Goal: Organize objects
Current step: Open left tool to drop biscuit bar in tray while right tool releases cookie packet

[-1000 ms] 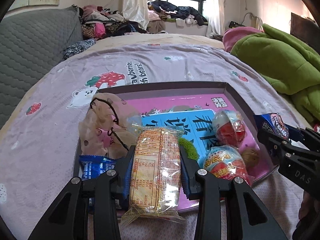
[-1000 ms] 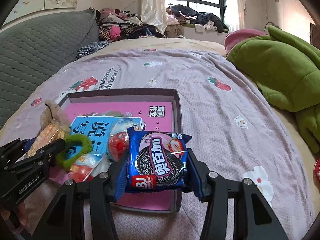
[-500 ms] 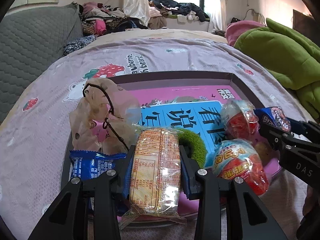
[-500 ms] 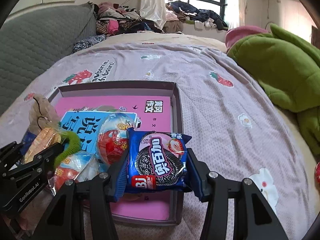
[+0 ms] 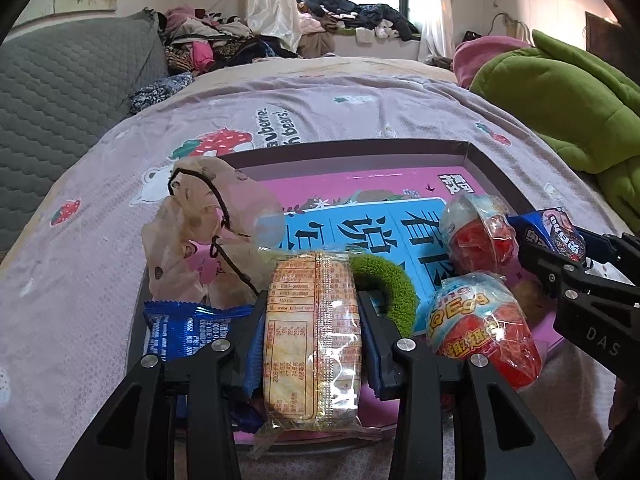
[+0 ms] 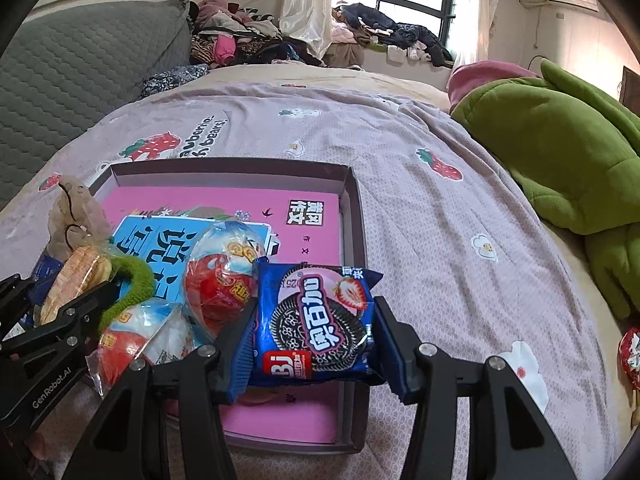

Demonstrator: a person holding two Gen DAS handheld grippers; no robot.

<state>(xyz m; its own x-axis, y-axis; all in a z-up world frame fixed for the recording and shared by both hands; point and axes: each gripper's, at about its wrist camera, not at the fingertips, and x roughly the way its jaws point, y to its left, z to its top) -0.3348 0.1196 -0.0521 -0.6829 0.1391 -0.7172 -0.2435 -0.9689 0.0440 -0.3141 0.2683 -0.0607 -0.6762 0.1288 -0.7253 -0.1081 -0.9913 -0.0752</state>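
Observation:
My left gripper (image 5: 314,344) is shut on a clear-wrapped biscuit pack (image 5: 314,332), held over the near left part of a shallow purple box (image 5: 476,160) on the bed. My right gripper (image 6: 314,344) is shut on a blue cookie packet (image 6: 316,324), held over the box's (image 6: 352,216) near right corner. In the box lie a pink book (image 6: 312,248), a blue book (image 5: 400,232), two red-and-blue wrapped eggs (image 5: 480,320) (image 5: 478,236), a green fuzzy ring (image 5: 386,284), a blue packet (image 5: 188,328) and a beige pouch (image 5: 200,232).
The box sits on a lilac strawberry-print bedspread (image 6: 440,208). A green quilt (image 6: 560,152) lies at the right, a grey headboard (image 5: 60,80) at the left, piled clothes (image 5: 240,40) at the far end. A red wrapped item (image 6: 630,356) lies on the bed at the right edge.
Both grippers have moved forward and lower toward the box, each still holding its packet. The box contents look larger and closer.

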